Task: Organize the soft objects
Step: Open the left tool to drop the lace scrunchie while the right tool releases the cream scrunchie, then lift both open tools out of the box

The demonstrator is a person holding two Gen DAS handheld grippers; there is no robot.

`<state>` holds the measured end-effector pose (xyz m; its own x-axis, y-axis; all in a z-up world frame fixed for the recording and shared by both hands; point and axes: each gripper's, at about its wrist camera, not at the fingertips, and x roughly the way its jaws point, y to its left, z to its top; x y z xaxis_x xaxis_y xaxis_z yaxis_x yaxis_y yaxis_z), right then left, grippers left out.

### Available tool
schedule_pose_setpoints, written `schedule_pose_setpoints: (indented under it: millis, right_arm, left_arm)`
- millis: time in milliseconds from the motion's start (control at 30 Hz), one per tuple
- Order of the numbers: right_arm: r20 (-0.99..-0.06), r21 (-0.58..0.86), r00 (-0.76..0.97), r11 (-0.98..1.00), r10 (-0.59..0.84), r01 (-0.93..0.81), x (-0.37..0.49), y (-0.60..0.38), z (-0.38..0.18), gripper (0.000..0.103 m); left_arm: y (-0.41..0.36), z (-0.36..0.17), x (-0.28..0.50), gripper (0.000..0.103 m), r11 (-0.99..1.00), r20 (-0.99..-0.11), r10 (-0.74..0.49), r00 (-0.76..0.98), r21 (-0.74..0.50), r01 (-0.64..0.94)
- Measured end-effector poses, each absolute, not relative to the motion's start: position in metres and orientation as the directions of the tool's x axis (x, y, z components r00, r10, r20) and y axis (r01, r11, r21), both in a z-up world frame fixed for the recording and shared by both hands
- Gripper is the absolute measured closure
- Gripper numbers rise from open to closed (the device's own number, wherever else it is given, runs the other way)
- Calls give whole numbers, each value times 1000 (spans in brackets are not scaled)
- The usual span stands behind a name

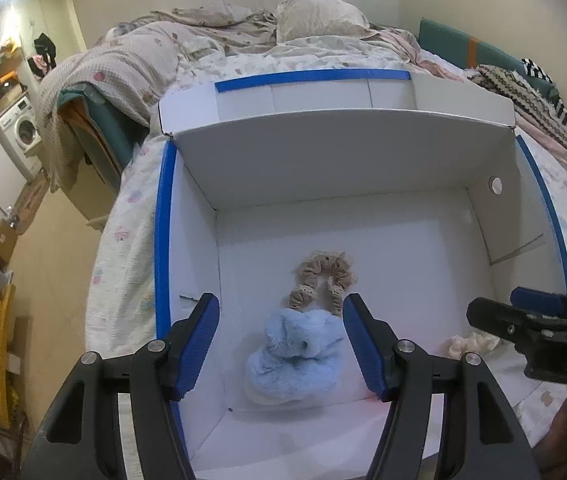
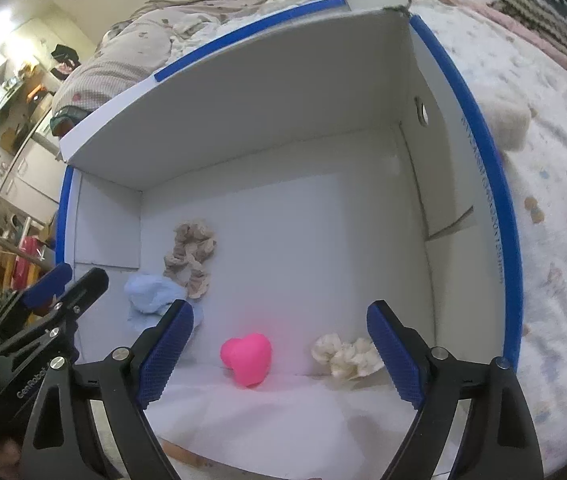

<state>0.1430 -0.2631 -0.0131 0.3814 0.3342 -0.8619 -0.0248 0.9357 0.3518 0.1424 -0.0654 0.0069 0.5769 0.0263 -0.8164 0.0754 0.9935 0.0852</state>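
So both grippers hang over the white box (image 1: pixel 343 152) with blue edging, which sits on the bed (image 1: pixel 135 208). Left gripper (image 1: pixel 281 344) has its jaws apart, nothing pinched; the fluffy light-blue piece (image 1: pixel 291 360) lies on the box floor between the pads, no pad pressing it. Touching that, just behind, the beige scrunchie (image 1: pixel 323 280). Right gripper (image 2: pixel 279 356) stands wide and empty; the pink heart (image 2: pixel 248 356) rests on the floor between its fingers, apart from both. Cream scrunchie (image 2: pixel 343 354) sits just beside the right-hand finger (image 2: pixel 393 356), near the box wall. Open lid (image 1: pixel 323 96) stands up behind, rumpled bedding (image 1: pixel 219 32) beyond, a washing machine (image 1: pixel 23 130) far left
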Motion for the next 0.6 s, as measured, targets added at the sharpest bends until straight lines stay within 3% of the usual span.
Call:
schedule_pose_setpoints:
  millis: [600]
  right_arm:
    - [-814,398,468,917,344,19,123,-277,12,9]
  left_arm:
    - [-37,39,103,42,1000,-835,1,550,13,18]
